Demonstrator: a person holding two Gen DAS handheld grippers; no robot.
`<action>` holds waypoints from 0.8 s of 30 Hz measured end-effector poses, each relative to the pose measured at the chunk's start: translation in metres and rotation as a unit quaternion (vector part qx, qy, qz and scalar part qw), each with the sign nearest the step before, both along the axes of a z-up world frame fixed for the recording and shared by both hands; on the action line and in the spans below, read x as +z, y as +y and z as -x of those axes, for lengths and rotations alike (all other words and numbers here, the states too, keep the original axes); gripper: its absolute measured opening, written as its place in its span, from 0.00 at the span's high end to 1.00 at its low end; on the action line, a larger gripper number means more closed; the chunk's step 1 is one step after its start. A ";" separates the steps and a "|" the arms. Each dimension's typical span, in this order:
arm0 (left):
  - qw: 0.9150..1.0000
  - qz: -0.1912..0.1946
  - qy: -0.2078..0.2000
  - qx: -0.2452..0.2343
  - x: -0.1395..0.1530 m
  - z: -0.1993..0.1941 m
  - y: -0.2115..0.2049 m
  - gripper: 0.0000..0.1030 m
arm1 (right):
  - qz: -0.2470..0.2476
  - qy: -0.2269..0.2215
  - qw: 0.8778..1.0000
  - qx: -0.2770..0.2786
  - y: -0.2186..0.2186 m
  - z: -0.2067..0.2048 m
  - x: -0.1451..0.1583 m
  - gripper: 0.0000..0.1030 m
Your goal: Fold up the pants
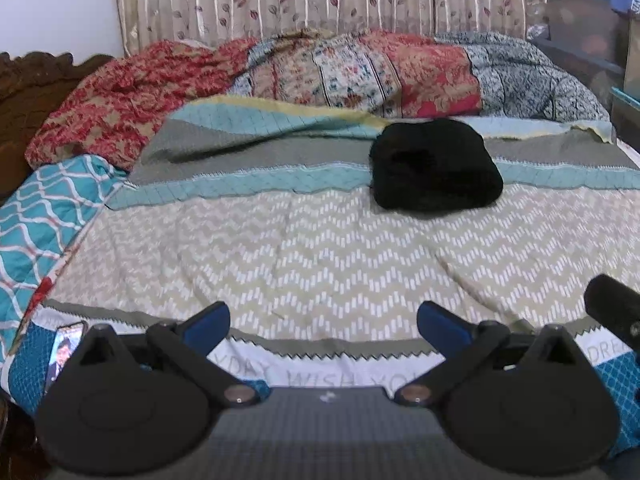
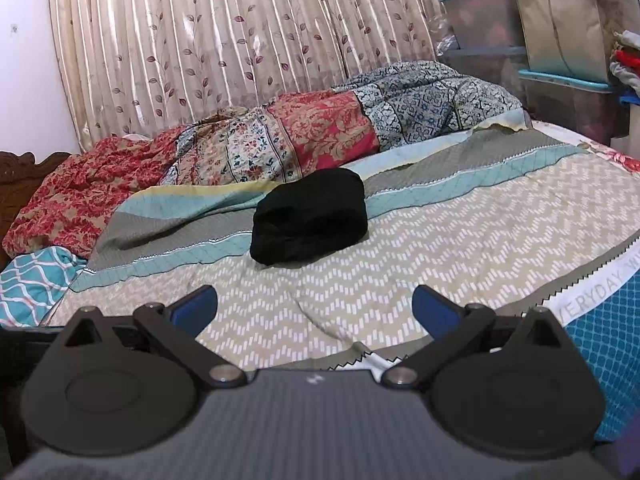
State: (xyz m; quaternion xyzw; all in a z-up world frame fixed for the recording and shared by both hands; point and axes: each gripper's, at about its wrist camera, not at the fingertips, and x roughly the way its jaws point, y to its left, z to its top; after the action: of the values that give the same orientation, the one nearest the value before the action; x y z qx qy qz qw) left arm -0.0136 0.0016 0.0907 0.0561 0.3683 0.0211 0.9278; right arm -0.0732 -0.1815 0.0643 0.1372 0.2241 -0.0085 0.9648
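The black pants (image 1: 436, 166) lie folded into a compact bundle on the bedspread (image 1: 280, 256), toward the far middle of the bed; they also show in the right wrist view (image 2: 310, 216). My left gripper (image 1: 324, 320) is open and empty, held above the near part of the bed, well short of the pants. My right gripper (image 2: 316, 306) is open and empty too, also back near the bed's front edge. A black part of the right gripper (image 1: 614, 308) shows at the right edge of the left wrist view.
A rumpled patchwork quilt (image 1: 320, 68) lies along the back of the bed before a leaf-print curtain (image 2: 240, 40). Stacked storage bins (image 2: 560, 60) stand at the right. A phone (image 1: 64, 352) lies at the near left corner. A carved wooden headboard (image 1: 24, 84) is at left.
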 end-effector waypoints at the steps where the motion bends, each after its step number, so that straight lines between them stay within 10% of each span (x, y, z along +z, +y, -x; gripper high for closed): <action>1: 1.000 0.002 0.006 0.000 -0.001 -0.001 0.000 0.00 | -0.002 0.002 1.000 0.001 0.000 -0.001 -0.001 0.00; 24: 0.999 -0.005 0.043 -0.003 -0.019 -0.006 -0.004 0.00 | -0.020 0.026 0.999 0.009 -0.003 -0.006 -0.013 0.00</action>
State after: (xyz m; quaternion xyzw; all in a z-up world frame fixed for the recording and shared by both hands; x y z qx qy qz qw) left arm -0.0076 -0.0022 0.0721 0.0632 0.4078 0.0177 0.9107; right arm -0.0674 -0.1848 0.0514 0.1542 0.2501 0.0008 0.9559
